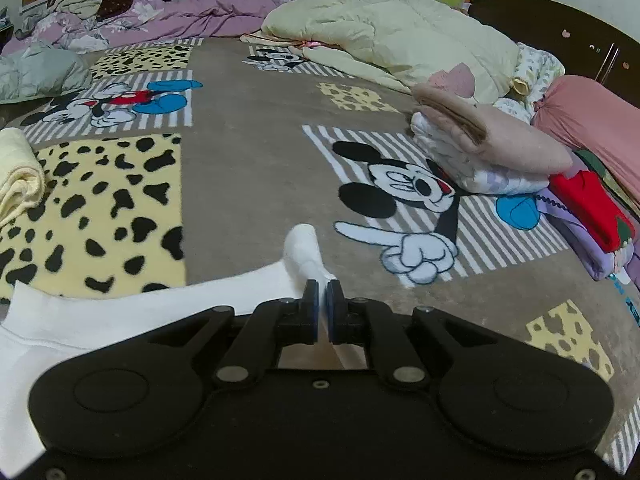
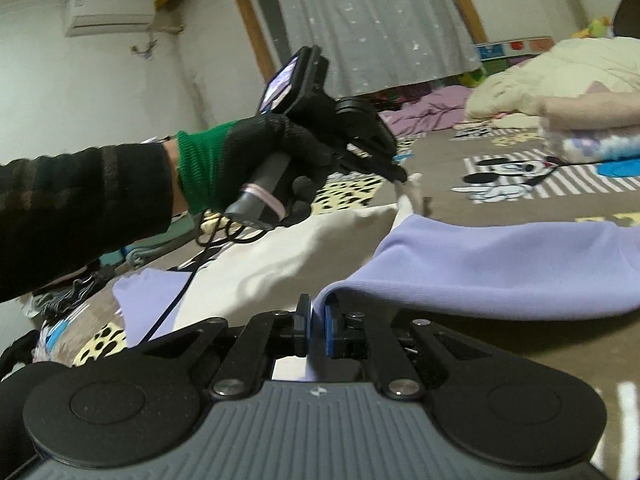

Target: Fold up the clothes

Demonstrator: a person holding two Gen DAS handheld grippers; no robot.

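– So what does the left gripper (image 1: 323, 292) have?
– Its jaws are pinched tight on a white corner of the garment (image 1: 140, 312), which is spread low across the bed (image 1: 248, 152).
– And the right gripper (image 2: 316, 320)?
– Jaws closed on the garment's lilac edge. A gloved hand (image 2: 276, 152) holds the other tool just beyond.
– Farther off?
– A stack of folded clothes (image 1: 488, 156) sits on the cartoon blanket, with a cream quilt (image 1: 400, 36) behind.

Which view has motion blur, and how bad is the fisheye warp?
Right wrist: blurred, worst on the white garment and folded pile; window frame bows. Left wrist: sharp; the blanket prints stay crisp, edges curve, corners vignette dark.
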